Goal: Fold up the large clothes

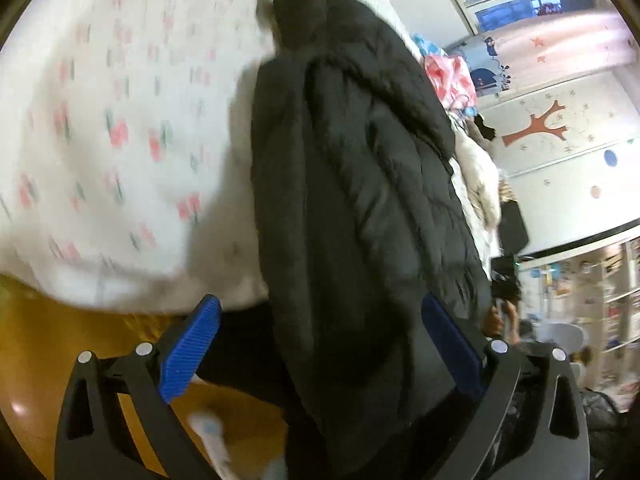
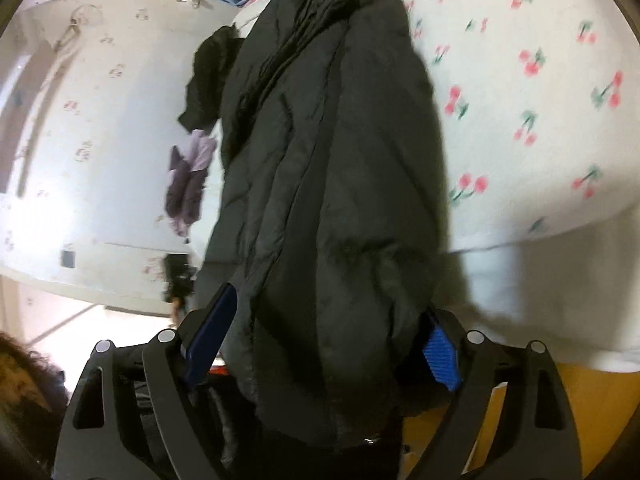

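A large black padded jacket (image 1: 360, 168) lies bunched lengthwise on a bed with a white cherry-print sheet (image 1: 120, 120). Its near end hangs over the bed edge into my left gripper (image 1: 320, 332). The blue pads (image 1: 188, 352) stand wide apart, with thick fabric filling only the right part of the gap; the left pad is clear of it. In the right wrist view the same jacket (image 2: 328, 160) runs between the pads of my right gripper (image 2: 328, 336), also spread wide around the bulk. The sheet (image 2: 540, 100) lies to the right.
More clothes are piled at the far side of the bed: pink and blue items (image 1: 448, 72), a cream garment (image 1: 480, 176), a dark item (image 2: 208, 76) and a purple one (image 2: 188, 176). Yellow wooden floor (image 1: 60, 360) lies below the bed edge. Shelves (image 1: 600, 300) stand at right.
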